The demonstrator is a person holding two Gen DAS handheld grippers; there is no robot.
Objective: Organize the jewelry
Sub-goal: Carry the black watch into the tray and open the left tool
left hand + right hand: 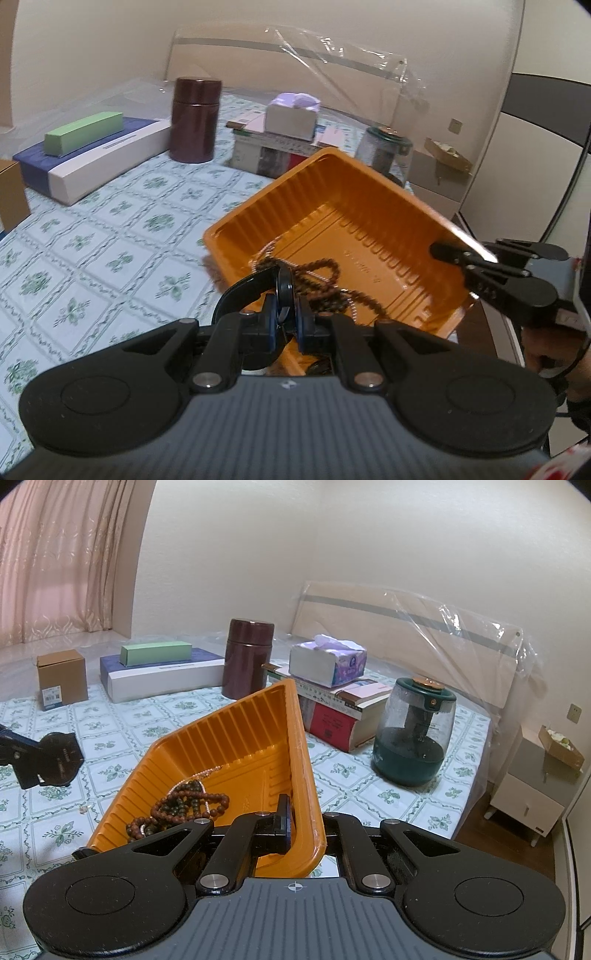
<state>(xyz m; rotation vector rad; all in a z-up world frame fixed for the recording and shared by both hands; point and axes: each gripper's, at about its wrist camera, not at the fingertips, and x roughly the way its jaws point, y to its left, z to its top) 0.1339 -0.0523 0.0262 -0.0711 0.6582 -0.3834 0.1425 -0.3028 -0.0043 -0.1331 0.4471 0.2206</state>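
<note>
An orange ribbed plastic tray (369, 206) is held tilted above the bed; it also shows in the right wrist view (236, 731). Brown bead strings (181, 806) and a thin pale chain lie heaped in its low corner, seen also in the left wrist view (325, 280). My right gripper (291, 827) is shut on the tray's rim; it shows in the left wrist view (465, 258). My left gripper (286, 321) is shut on a black watch (284, 286) by its case, the strap curving left, just over the tray's near edge. The watch also shows in the right wrist view (59, 758).
The bed has a floral cloth (110, 738). On it stand a maroon canister (247, 657), a green box on a blue-white box (159, 672), a cardboard box (62, 679), tissues on stacked books (332, 701) and a green humidifier (413, 731). A nightstand (535, 782) stands right.
</note>
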